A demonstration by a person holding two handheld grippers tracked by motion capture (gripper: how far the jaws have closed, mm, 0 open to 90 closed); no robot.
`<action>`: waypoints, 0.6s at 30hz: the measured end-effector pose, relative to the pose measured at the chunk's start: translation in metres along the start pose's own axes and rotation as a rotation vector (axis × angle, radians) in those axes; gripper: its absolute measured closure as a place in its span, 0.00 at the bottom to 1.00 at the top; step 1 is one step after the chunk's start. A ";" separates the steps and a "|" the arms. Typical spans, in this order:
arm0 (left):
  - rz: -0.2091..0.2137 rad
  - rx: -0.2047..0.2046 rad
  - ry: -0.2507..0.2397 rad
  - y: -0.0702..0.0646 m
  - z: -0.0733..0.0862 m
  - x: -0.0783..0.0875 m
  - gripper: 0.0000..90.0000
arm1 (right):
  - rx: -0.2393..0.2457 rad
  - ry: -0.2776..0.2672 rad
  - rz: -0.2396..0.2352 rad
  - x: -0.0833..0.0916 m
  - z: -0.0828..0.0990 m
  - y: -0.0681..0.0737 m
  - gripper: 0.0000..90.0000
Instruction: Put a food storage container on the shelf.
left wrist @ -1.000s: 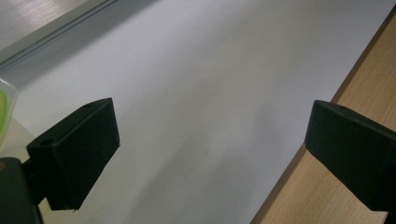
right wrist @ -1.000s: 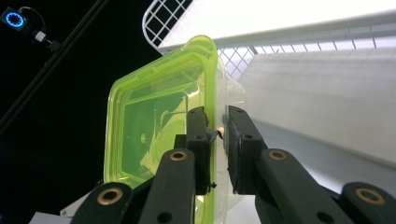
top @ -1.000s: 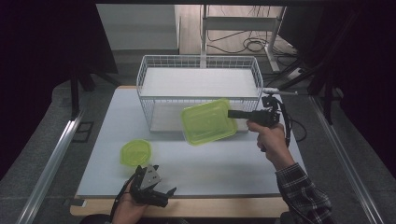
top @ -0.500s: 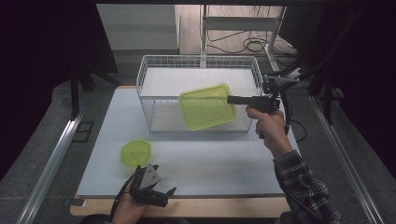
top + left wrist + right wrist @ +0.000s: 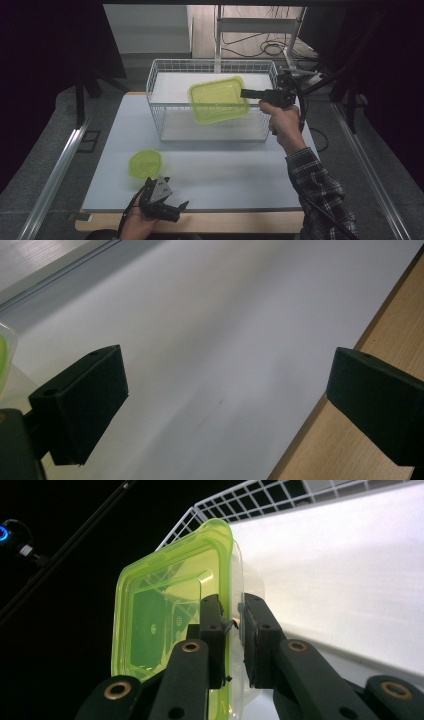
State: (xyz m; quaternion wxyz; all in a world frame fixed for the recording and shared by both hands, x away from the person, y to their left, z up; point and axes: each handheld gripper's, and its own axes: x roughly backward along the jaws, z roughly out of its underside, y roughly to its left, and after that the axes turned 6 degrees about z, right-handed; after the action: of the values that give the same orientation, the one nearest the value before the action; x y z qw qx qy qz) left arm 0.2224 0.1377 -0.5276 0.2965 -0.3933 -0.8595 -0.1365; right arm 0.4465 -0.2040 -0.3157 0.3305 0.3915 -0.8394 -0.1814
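Surface: white tabletop [image 5: 225,165] with a wooden front edge, dark surroundings, cables on the floor behind.
Basket: white wire basket [image 5: 165,107] at the back centre of the table, open top, white floor inside.
Large container: yellow-green rectangular container [image 5: 218,99] held in the air, tilted, over the basket's right half; its rim sits level with the basket's top wires, not resting on anything.
Right gripper: right gripper [image 5: 246,93] points left from the right hand [image 5: 280,120], jaws closed narrow on the container's right edge; in the right gripper view the two jaws pinch the container wall [image 5: 170,625], one inside, one outside.
Sleeve: plaid sleeve [image 5: 320,195] on the right forearm.
Small lid: round yellow-green lid [image 5: 145,163] flat on the table, front left, well apart from the basket.
Left gripper: left gripper [image 5: 172,209] low at the front table edge, just beside the small lid, jaws spread wide with nothing between them.
Left gripper view: bare tabletop and wood edge between the jaws; sliver of green lid [image 5: 5,360] at far left.
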 end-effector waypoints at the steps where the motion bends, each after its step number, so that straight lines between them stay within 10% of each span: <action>1: 0.000 0.000 0.000 0.000 0.000 0.000 0.03 | 0.000 0.000 0.000 0.000 0.000 0.000 0.89; 18: 0.002 -0.004 0.005 0.000 0.000 0.000 0.03 | -0.016 -0.053 0.081 -0.016 -0.026 -0.001 0.89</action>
State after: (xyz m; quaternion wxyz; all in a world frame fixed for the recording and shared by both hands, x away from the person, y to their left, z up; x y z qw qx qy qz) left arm 0.2226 0.1376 -0.5280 0.2980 -0.3944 -0.8581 -0.1392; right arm 0.4726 -0.1936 -0.3047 0.3183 0.3495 -0.8616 -0.1850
